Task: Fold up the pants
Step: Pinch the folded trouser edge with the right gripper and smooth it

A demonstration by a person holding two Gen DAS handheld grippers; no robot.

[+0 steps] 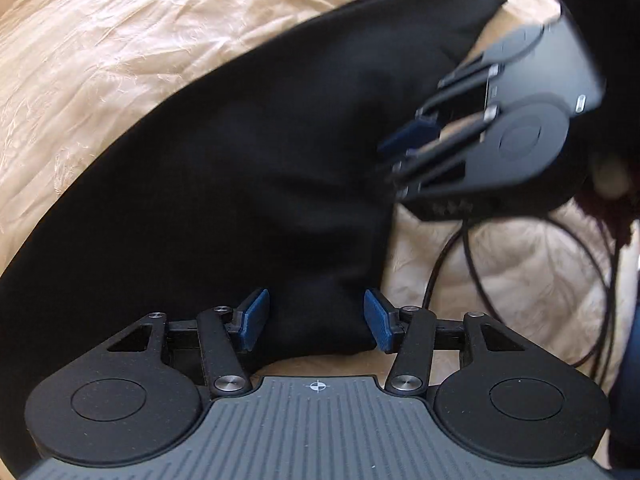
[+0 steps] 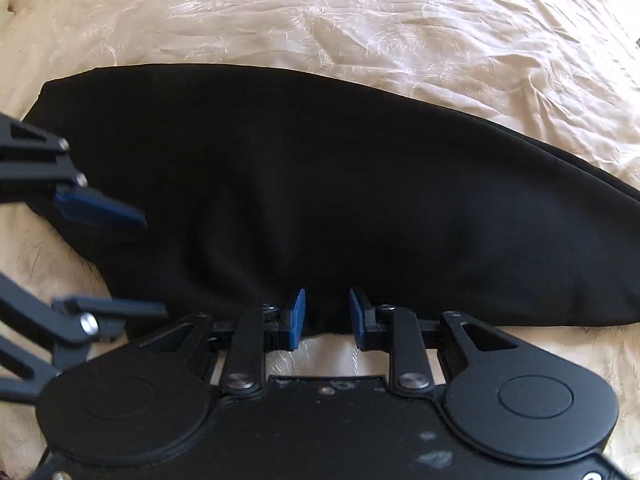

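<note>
The black pants [image 2: 320, 184] lie flat on a cream, wrinkled bedspread [image 2: 400, 20], stretched in 1 long dark band across it. Taking the pants as the landmark, both tools sit along their near edge.

The left gripper [image 1: 316, 318] has its 2 blue pads [image 1: 254, 318] spread wide, 1 on each side of a narrow end of the pants that reaches toward the tool. The fabric fills the gap between the pads, but neither pad visibly presses it, so nothing is pinched.

The right gripper [image 2: 326, 316] holds its jaws partly apart, narrower than the left. The hem of the pants runs across the gap at the pad tips, with bedspread showing behind it; the pads do not squeeze the cloth. In the left wrist view this tool [image 1: 404, 148] appears blurred over the pants' near edge, and whether it touches the fabric cannot be told.

In the right wrist view the left tool's blue fingers [image 2: 100, 208] hang over the pants' left end.

Black cables [image 1: 520, 260] loop on the bedspread beside the pants, just beyond their edge
</note>
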